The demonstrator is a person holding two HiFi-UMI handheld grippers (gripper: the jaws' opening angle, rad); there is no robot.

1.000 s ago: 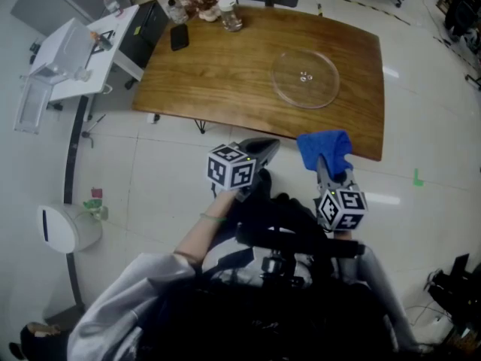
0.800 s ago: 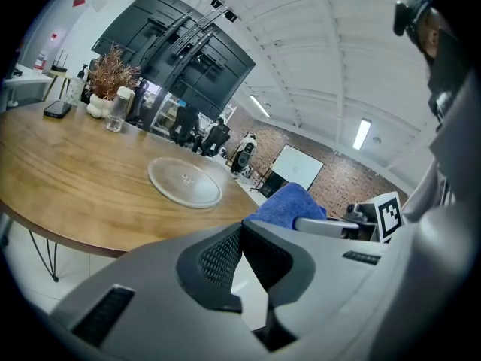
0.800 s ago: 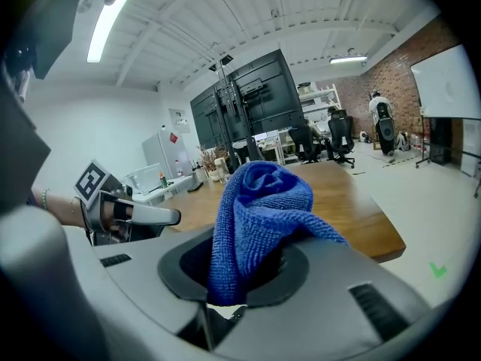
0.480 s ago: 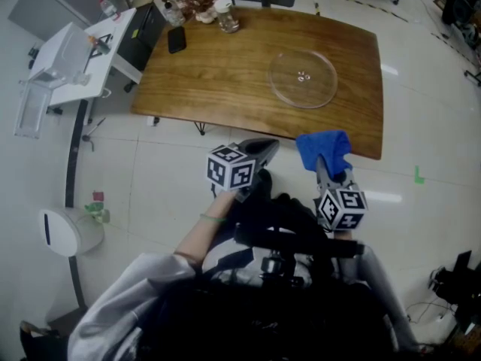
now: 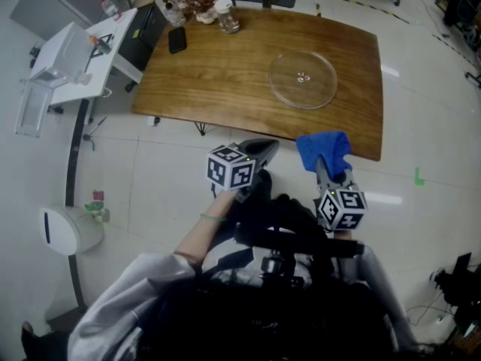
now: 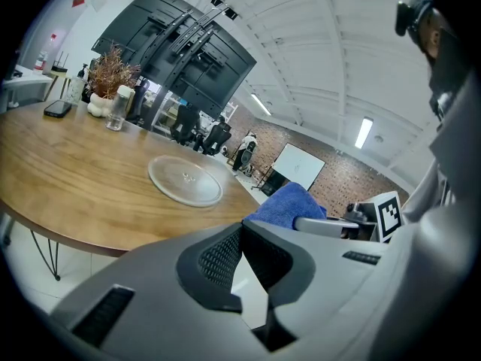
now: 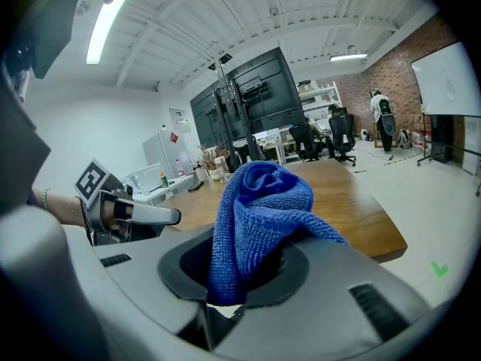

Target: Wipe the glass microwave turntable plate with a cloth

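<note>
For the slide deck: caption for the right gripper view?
Right tongs clamp a bunched blue cloth, wooden table ahead.

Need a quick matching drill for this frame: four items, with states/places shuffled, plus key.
Column A
1. glass turntable plate
2. blue cloth
3. black phone
4. left gripper

Column B
a. shut, nothing between its jaws
b. on the left end of the table, near the glass jar
c. clamped in the right gripper, short of the table's near edge
d. lying flat on the table's right half, untouched

Pairs: 1-d, 2-c, 3-b, 4-a
</note>
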